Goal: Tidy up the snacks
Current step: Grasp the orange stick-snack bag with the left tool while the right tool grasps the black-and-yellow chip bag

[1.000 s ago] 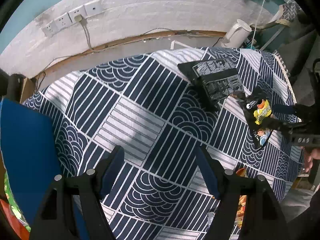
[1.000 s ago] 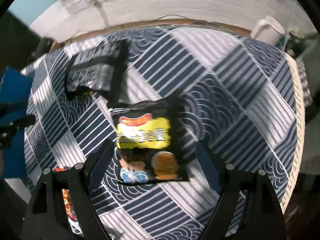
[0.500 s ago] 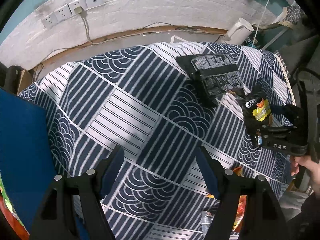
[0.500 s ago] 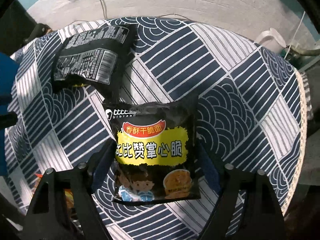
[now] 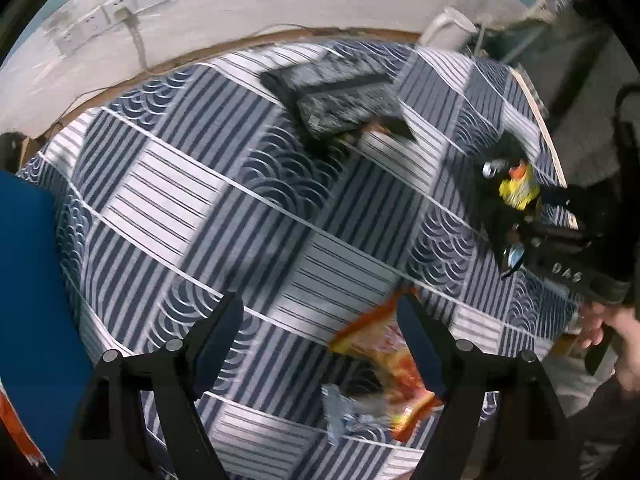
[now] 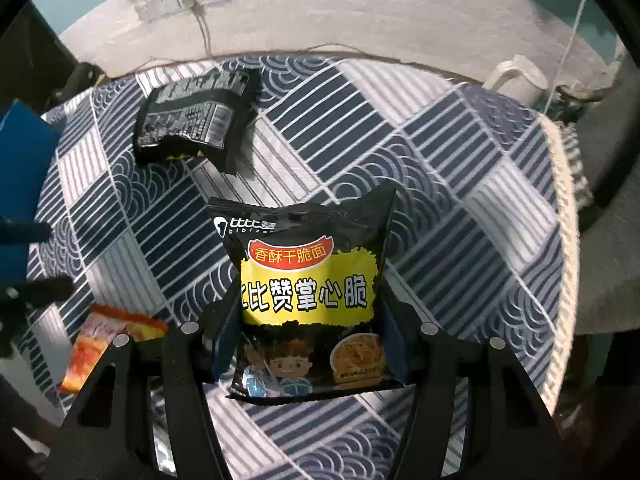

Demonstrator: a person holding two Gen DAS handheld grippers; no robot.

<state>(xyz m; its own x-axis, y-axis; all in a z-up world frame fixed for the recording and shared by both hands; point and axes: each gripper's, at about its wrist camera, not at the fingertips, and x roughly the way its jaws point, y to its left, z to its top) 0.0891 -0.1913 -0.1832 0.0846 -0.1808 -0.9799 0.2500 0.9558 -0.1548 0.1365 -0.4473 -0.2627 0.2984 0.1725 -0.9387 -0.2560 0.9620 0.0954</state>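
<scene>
A black and yellow noodle snack packet (image 6: 310, 292) sits between the fingers of my right gripper (image 6: 308, 340), which is shut on it and holds it above the patterned tablecloth (image 6: 440, 184); the packet also shows at the right of the left wrist view (image 5: 516, 188). A stack of black snack packets (image 6: 192, 120) lies face down at the back left, also seen in the left wrist view (image 5: 344, 96). An orange snack packet (image 5: 384, 360) lies near the front edge, just ahead of my left gripper (image 5: 320, 348), which is open and empty.
A blue box (image 5: 28, 320) stands at the table's left edge. A white kettle (image 6: 516, 80) stands at the back right by the wall. A crumpled silver wrapper (image 5: 344, 412) lies beside the orange packet. Wall sockets (image 6: 180, 0) with a cable are behind the table.
My right gripper has closed on the black and yellow packet and raised it. The left gripper has swung right, bringing the orange packet into view.
</scene>
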